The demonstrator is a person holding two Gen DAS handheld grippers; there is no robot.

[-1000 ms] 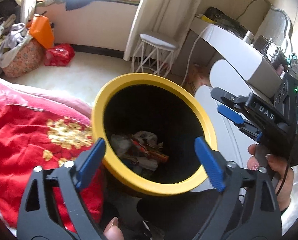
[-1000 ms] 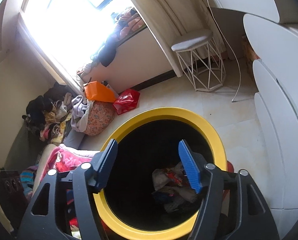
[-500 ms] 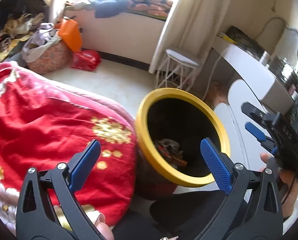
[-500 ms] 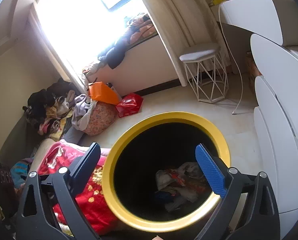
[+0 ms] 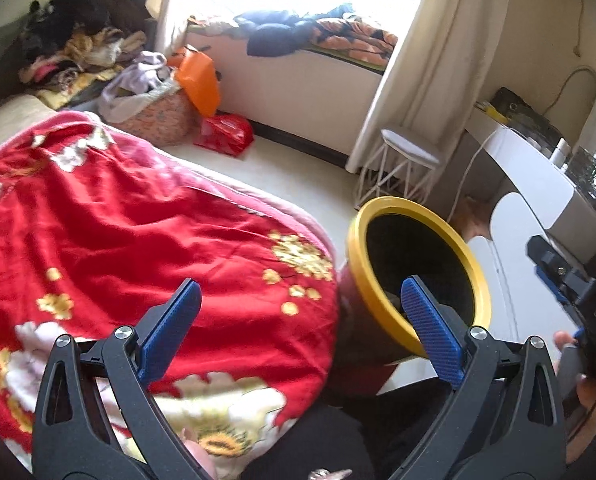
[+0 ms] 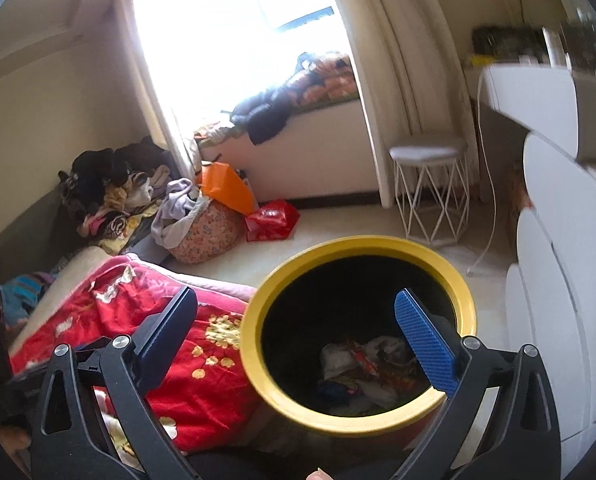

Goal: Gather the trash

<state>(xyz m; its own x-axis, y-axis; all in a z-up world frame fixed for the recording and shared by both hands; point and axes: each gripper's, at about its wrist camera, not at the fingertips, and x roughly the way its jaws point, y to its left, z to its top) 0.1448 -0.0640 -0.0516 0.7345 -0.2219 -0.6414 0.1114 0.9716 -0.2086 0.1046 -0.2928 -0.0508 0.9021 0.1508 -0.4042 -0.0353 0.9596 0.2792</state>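
Right wrist view shows my right claw (image 6: 294, 328) spread wide and empty, its jaws having just opened, over the yellow-rimmed bin (image 6: 258, 376) with the trash (image 6: 362, 364) lying at its bottom. My left claw (image 5: 302, 328) also gapes empty, aimed at the red quilt (image 5: 138, 240) on the bed beside the bin. I see no loose trash on the quilt, so I risk hunting blind. Swinging low, I could snag a pad in the quilt's folds or knock the bin's rim and tip it onto the floor (image 5: 298, 176).

Glossy yellow-rimmed bin (image 6: 254, 364), sheeny red cloth blanket (image 5: 138, 240)
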